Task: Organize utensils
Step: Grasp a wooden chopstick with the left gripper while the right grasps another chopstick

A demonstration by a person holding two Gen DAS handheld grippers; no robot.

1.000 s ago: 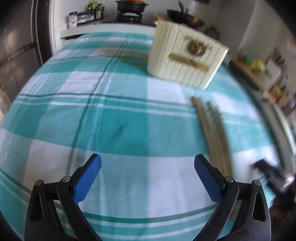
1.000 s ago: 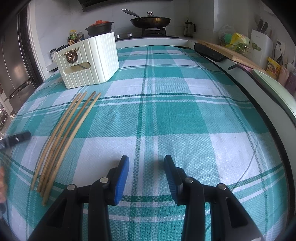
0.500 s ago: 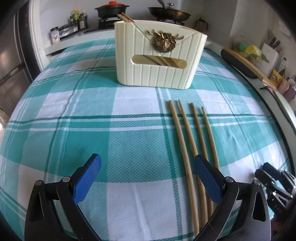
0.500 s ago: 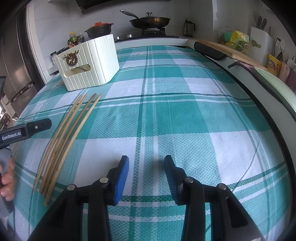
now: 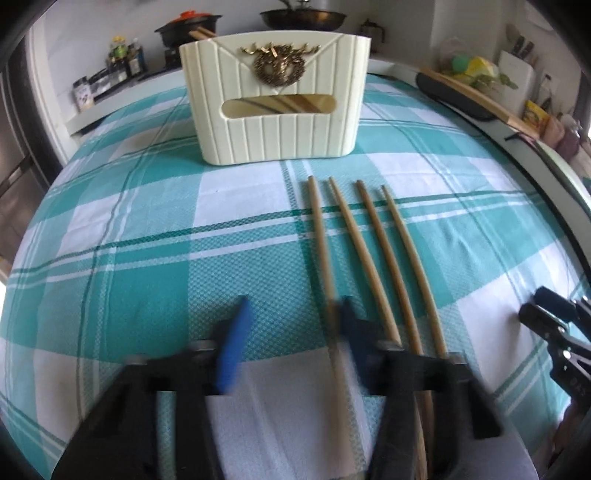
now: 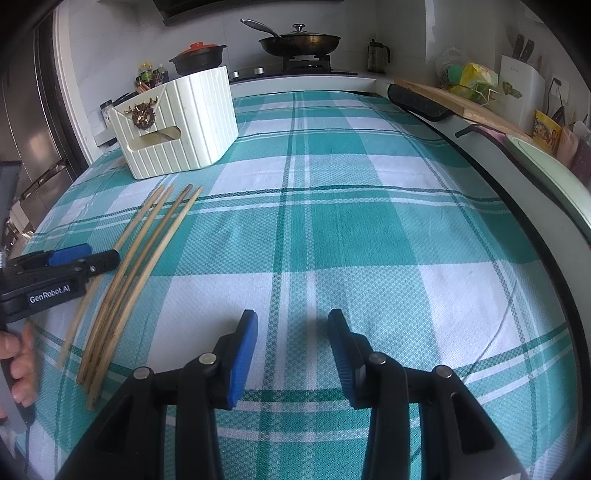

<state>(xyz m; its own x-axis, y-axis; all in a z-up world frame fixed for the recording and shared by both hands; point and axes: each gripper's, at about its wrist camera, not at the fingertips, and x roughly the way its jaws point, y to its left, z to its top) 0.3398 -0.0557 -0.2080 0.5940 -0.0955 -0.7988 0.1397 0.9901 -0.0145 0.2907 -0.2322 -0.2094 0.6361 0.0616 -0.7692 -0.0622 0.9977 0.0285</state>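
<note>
1. Four chopsticks [image 5: 373, 254] lay side by side on the checked cloth of the table [image 5: 147, 258], just near of the holder [image 5: 275, 99], tips pointing far toward it.
2. The leftmost chopstick [image 5: 325, 258] ran between the blue pads of the left hand-held gripper [image 5: 291, 332], close against the right pad; the other three lay to the right of that pad, outside it.
3. Its jaws had just been closing on that one stick. The view was blurred, and a gap showed at the left pad, so I judge the pads were not yet pressing it from both sides.
4. To do this well, the grip should take only the leftmost stick, near its thick end, and be firm before lifting, so the stick neither swings nor drags its neighbour.
5. Lifted, it would want tipping upright and lowering into the holder's open top; a slack grip could let it pivot.
6. The right hand-held gripper [image 6: 291, 350] hung over bare cloth to the right, jaws partly apart with nothing between them, well clear of the chopsticks.
7. The holder, cream and ribbed with a gold stag emblem [image 5: 277, 62], stood upright at the far side. Two stick ends [image 5: 201, 34] rose above its far left rim, and wood showed through its front slot [image 5: 277, 105], so it already held some.
</note>
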